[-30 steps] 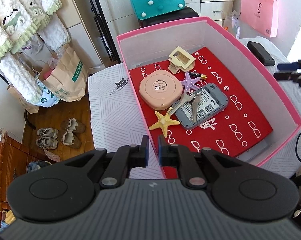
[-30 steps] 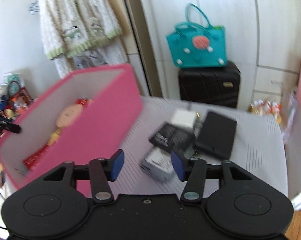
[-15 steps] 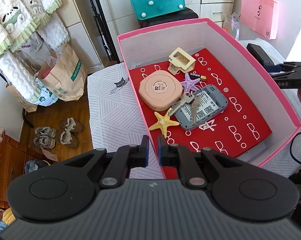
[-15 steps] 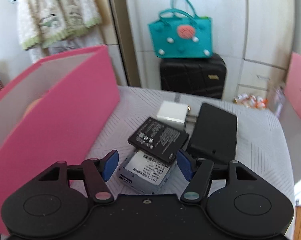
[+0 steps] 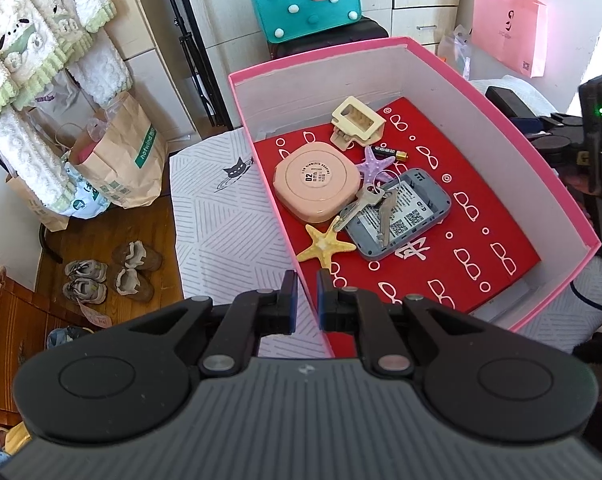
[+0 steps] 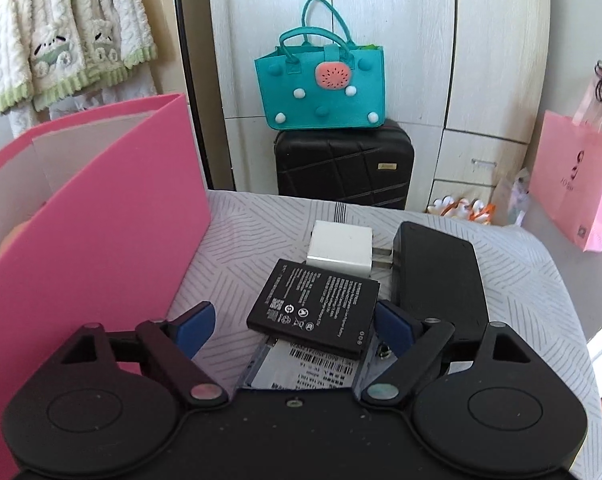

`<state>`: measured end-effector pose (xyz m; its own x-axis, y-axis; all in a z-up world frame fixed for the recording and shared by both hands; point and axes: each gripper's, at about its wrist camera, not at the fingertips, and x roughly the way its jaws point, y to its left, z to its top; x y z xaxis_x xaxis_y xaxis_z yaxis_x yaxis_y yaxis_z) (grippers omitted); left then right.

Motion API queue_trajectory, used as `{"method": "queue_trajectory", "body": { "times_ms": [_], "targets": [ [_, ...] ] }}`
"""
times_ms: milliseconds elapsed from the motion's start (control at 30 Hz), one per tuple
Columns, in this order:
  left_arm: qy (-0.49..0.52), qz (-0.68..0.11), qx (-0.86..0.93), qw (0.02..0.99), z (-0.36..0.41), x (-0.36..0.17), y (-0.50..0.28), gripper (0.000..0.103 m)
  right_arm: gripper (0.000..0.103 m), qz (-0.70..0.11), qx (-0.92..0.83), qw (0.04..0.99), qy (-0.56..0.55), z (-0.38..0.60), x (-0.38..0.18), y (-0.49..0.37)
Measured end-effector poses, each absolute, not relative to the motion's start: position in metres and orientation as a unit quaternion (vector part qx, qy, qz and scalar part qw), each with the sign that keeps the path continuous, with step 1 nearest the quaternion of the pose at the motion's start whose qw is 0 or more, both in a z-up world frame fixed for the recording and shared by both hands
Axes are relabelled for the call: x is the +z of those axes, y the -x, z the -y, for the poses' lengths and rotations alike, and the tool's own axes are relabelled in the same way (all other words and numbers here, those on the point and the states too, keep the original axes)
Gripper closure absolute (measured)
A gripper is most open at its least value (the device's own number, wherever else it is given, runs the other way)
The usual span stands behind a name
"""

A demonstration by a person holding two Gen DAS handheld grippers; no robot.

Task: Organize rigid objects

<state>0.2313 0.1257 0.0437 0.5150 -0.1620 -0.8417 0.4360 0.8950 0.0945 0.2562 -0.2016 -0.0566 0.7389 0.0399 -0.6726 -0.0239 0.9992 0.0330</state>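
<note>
Right gripper spread wide, jaws just been opening, straddling the battery without touching it; nothing gripped yet. Battery lying flat, tilted, stacked on a grey device whose label peeks out beneath. Just beyond: white charger, prongs toward a black case on the right. All on the striped cloth, just beside the pink box.

Left gripper clenched on the box's near wall, thin pink edge pinched between the pads; presumably steadying the box.

Inside box, on red liner: peach round case, keys over a grey router, yellow starfish, purple starfish, AA cell, cream clip.

Likely step: closing on the battery for transfer into the box.

Risks:
- Battery slick and thin, resting on another loose item; a low pinch likely to catch the grey device too, or skid the stack.
- Right pad very near the black case; closing off-centre could nudge it or wedge against it.
- Tilted battery may pivot out between pads if caught by corners.
- Tall box wall close on the left; a low carry could clip the rim.
</note>
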Motion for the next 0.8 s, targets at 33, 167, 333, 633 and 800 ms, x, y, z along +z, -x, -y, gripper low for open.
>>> {"method": "queue_trajectory", "body": {
  "times_ms": [33, 167, 333, 633, 800],
  "targets": [
    [-0.148, -0.461, -0.175, 0.857, -0.126, 0.044, -0.232, 0.094, 0.015, -0.359, 0.015, 0.933, -0.007, 0.201, -0.056, -0.256],
    [-0.147, -0.46, -0.178, 0.857, -0.127, 0.044, -0.232, 0.094, 0.033, -0.346, 0.019, 0.938, 0.008, 0.202, -0.054, -0.251],
    [-0.148, -0.46, -0.179, 0.857, -0.127, 0.043, -0.232, 0.094, 0.033, -0.355, 0.052, 0.933, 0.011, 0.204, -0.052, -0.242],
    [-0.149, -0.46, -0.18, 0.857, -0.127, 0.043, -0.232, 0.094, 0.034, -0.358, 0.085, 0.93, -0.007, 0.214, -0.034, -0.226],
    [-0.148, -0.459, -0.18, 0.857, -0.126, 0.043, -0.231, 0.094, 0.034, -0.356, 0.099, 0.929, 0.001, 0.217, -0.022, -0.219]
  ]
}}
